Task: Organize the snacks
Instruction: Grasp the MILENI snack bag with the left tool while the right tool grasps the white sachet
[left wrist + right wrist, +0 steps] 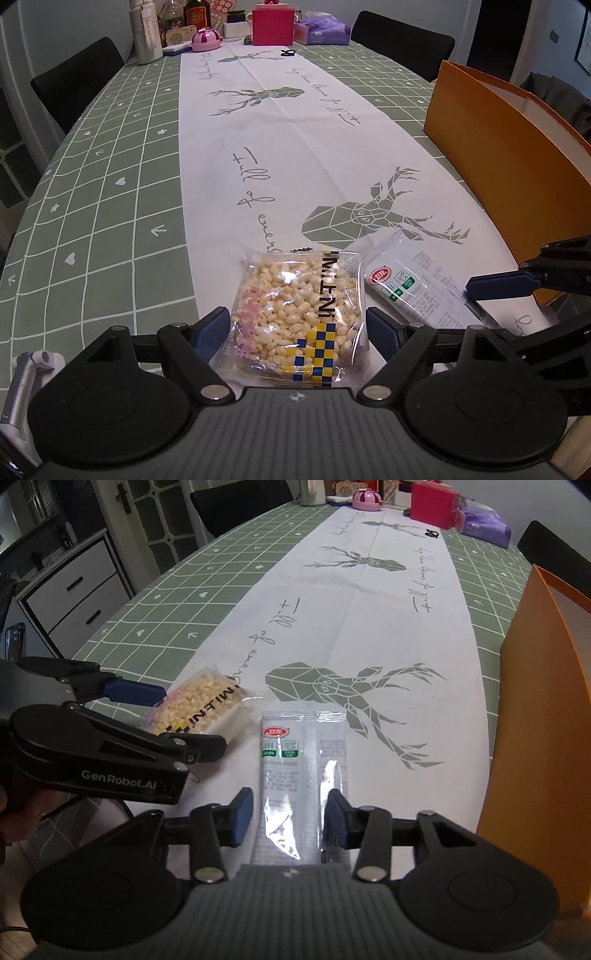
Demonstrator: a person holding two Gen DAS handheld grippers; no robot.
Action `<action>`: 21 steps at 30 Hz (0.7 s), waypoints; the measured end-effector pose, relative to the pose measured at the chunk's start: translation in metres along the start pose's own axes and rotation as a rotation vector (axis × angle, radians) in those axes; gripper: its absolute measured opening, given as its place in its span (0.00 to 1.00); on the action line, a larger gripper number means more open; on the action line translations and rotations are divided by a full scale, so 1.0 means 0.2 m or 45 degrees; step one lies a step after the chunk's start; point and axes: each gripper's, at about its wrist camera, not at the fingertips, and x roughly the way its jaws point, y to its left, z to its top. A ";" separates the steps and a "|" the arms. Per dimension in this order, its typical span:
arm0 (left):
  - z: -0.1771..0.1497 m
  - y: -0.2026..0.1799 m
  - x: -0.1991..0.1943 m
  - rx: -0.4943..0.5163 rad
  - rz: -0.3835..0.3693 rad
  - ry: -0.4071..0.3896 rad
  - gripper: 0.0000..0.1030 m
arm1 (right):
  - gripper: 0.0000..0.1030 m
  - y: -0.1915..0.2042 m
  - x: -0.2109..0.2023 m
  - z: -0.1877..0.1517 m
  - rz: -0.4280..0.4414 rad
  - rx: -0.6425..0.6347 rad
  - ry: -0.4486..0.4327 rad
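Rightward, the orange box (pixel 491 147) wall hems both snack packets.

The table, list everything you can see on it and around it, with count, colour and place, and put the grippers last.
puffed-grain snack pack: one, clear with yellow-blue checks, near table edge, between the left gripper's fingers.
white sachet: one, white with red logo, beside the snack pack, between the right gripper's fingers.
orange box: one, orange, open, right side of table.
tablecloth: one, green grid with white deer runner.
pink box: one, far end.
purple pack: one, far end.
pink round container: one, far end.
chairs: two, black, far side.
left hand-held gripper: black with blue pads.
right hand-held gripper: same, pads clear of the sachet.
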 end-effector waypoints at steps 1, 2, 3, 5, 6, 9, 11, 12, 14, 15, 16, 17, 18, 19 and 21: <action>-0.01 0.00 -0.01 -0.016 0.008 -0.015 0.94 | 0.64 0.01 -0.01 -0.02 -0.010 -0.007 -0.027; -0.01 0.01 -0.02 -0.039 0.013 -0.029 0.93 | 0.67 0.01 -0.02 -0.04 -0.023 -0.017 -0.043; -0.01 0.02 -0.03 -0.065 0.014 -0.046 0.94 | 0.67 0.01 -0.02 -0.05 -0.036 -0.027 -0.052; -0.01 0.05 -0.05 -0.126 -0.004 -0.097 0.94 | 0.71 0.00 -0.02 -0.06 -0.042 -0.044 -0.070; -0.01 0.05 -0.05 -0.143 -0.020 -0.111 0.94 | 0.73 0.00 -0.01 -0.06 -0.037 -0.043 -0.075; -0.01 0.05 -0.03 -0.141 -0.027 -0.089 0.94 | 0.75 -0.03 0.01 -0.05 -0.004 -0.007 -0.085; -0.02 0.03 -0.02 -0.127 0.007 -0.078 0.94 | 0.77 -0.04 0.02 -0.04 0.005 0.011 -0.091; -0.02 0.03 -0.01 -0.119 0.015 -0.070 0.94 | 0.78 -0.04 0.02 -0.04 0.007 0.015 -0.094; -0.02 0.02 0.01 -0.110 0.027 -0.058 0.94 | 0.80 -0.05 0.05 -0.04 0.007 0.020 -0.093; -0.02 0.02 0.02 -0.110 0.033 -0.050 0.94 | 0.80 -0.05 0.06 -0.04 0.010 0.024 -0.093; -0.02 0.01 0.04 -0.113 0.041 -0.037 0.94 | 0.81 -0.06 0.07 -0.04 0.014 0.031 -0.092; -0.02 0.02 0.05 -0.119 0.048 -0.023 0.94 | 0.81 -0.07 0.08 -0.04 0.016 0.038 -0.090; -0.02 0.02 0.07 -0.126 0.054 -0.012 0.94 | 0.81 -0.08 0.08 -0.04 0.018 0.041 -0.090; -0.02 0.02 0.07 -0.128 0.060 -0.020 0.94 | 0.81 -0.08 0.08 -0.05 0.011 0.029 -0.105; -0.03 0.02 0.08 -0.116 0.082 -0.029 0.94 | 0.81 -0.06 0.09 -0.06 -0.010 -0.017 -0.118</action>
